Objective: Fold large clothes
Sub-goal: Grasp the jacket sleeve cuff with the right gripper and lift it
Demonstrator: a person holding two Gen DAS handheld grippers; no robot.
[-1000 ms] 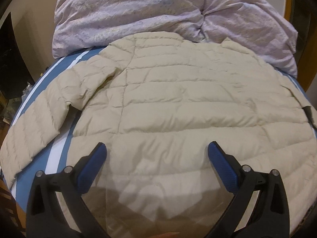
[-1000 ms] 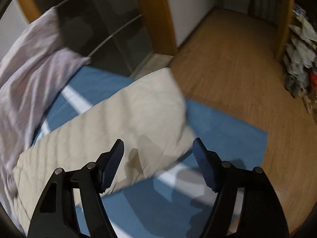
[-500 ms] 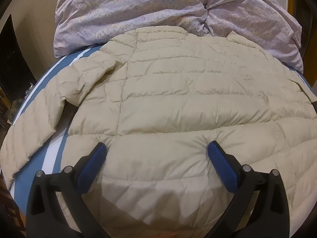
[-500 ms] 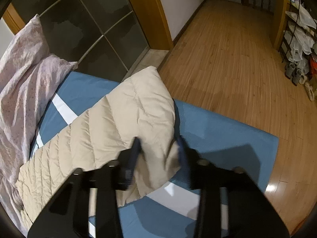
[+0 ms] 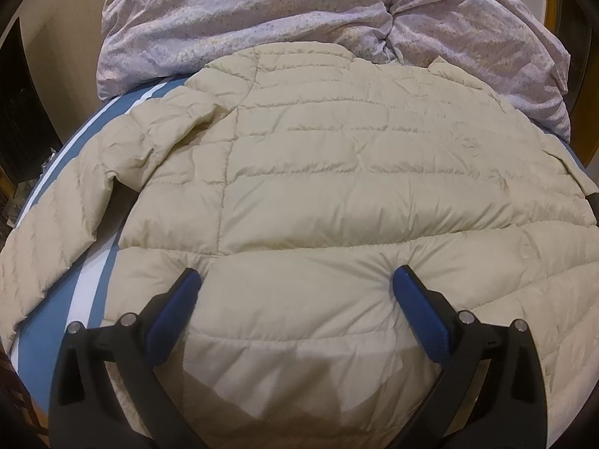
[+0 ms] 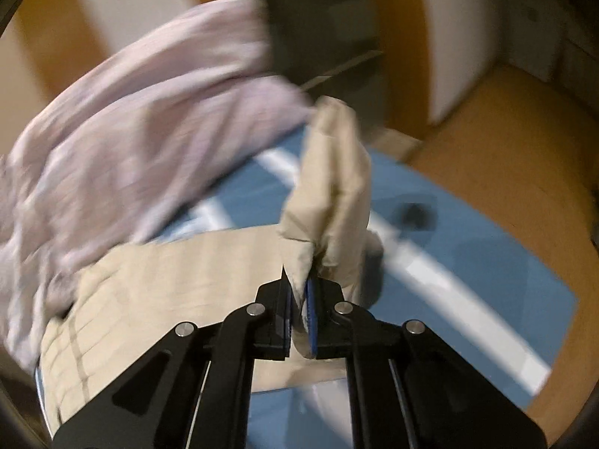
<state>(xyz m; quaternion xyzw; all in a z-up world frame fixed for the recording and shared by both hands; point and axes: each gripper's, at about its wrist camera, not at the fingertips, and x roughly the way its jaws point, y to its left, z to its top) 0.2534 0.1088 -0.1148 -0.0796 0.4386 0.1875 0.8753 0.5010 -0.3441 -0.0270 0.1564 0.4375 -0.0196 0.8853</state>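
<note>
Since the earlier pictures my right claw (image 6: 299,310) has closed on the end of the jacket sleeve (image 6: 329,202) and lifted it, so the sleeve that was lying flat on the blue sheet (image 6: 468,247) now stands up in front of the camera, and this view is blurred from the movement. Both fingers of the right claw are pressed together with the beige cloth pinched between the blue pads (image 6: 310,314). My left claw (image 5: 295,280) has come lower than before; it is wide open and holds nothing, and its two fingertips (image 5: 402,275) press into the lower back of the jacket (image 5: 337,172), where the cloth makes small folds around each tip. From the left camera the beige padded jacket lies spread with its back up on the bed, the collar far from me and touching the crumpled lilac blanket (image 5: 299,11). On the left side of that view the other sleeve (image 5: 63,224) lies bent down over the blue sheet (image 5: 41,340) with its white stripes. From the right camera I see also the lilac blanket (image 6: 131,119) behind the jacket body (image 6: 168,284), and the wooden floor (image 6: 516,142) beyond the bed edge.
</note>
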